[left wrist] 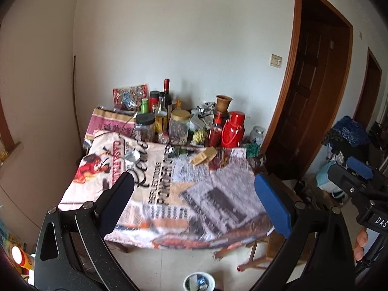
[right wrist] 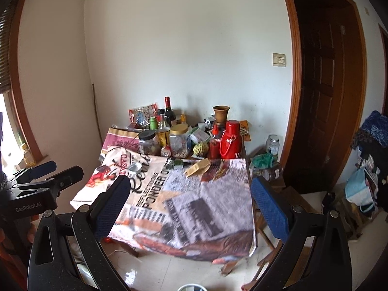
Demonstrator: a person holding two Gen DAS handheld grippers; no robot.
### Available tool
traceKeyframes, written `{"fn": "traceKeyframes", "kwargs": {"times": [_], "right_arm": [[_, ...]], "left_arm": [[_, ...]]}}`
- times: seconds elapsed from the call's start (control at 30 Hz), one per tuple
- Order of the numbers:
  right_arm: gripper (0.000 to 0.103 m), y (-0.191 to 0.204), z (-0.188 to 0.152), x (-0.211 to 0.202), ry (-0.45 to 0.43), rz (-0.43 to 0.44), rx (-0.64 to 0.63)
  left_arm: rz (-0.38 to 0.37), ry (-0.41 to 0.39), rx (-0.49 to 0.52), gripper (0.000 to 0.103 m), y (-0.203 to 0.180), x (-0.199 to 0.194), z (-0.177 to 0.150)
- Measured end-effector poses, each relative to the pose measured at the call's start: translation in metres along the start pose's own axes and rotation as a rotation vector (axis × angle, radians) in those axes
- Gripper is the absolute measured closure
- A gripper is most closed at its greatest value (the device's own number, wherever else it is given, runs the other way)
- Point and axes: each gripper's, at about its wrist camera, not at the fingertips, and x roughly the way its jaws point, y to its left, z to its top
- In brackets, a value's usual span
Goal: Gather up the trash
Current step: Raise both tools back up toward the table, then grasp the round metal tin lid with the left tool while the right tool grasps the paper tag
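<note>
Both grippers hang back from the counter (right wrist: pixel 169 194), and both are spread wide with nothing between the pads. The left gripper (left wrist: pixel 194 191) frames the printed cloth; the right gripper (right wrist: pixel 190 194) does the same from a spot a touch further right.

The trash looks to be the flattened tan carton (left wrist: pixel 203 155), lying on the cloth at the far side, just in front of the row of jars. It sits ahead of both grippers and slightly right of centre in the left view, dead ahead in the right wrist view (right wrist: pixel 197 166). Its long axis runs across the counter, rising toward the right, so the jaws would want to close across its short side. I judge the right gripper the nearer one, though not by much. Beside the carton lies a small green-labelled object (left wrist: pixel 180 150), too blurred to name. Further left sits a round metal tin (left wrist: pixel 132 156).

The left wrist view shows a white bin (left wrist: pixel 199 281) on the floor below the counter's near edge, with something blue inside. The right view catches only its rim (right wrist: pixel 191 287). The left view also shows the right gripper off to its side, with a fingertip (left wrist: pixel 361 238) under it.
</note>
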Motion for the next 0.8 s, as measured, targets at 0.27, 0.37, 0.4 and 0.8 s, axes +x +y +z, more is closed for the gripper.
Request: {"fn": "traceKeyframes", "kwargs": {"times": [0.27, 0.37, 0.4, 0.8], "right_arm": [[0.004, -0.044, 0.029, 0.052, 0.007, 0.024, -0.034], [0.004, -0.049, 0.033, 0.075, 0.040, 0.029, -0.038], [0.004, -0.050, 0.035, 0.086, 0.059, 0.031, -0.035], [0.004, -0.041, 0.042, 0.207, 0.195, 0.007, 0.134]], "left_arm": [[0.021, 0.023, -0.042, 0.003, -0.029, 0.071, 0.027], [0.035, 0.059, -0.063, 0.003, -0.029, 0.097, 0.031], [0.037, 0.075, -0.069, 0.003, -0.026, 0.105, 0.032], [0.100, 0.166, -0.054, 0.003, 0.069, 0.206, 0.063]]}}
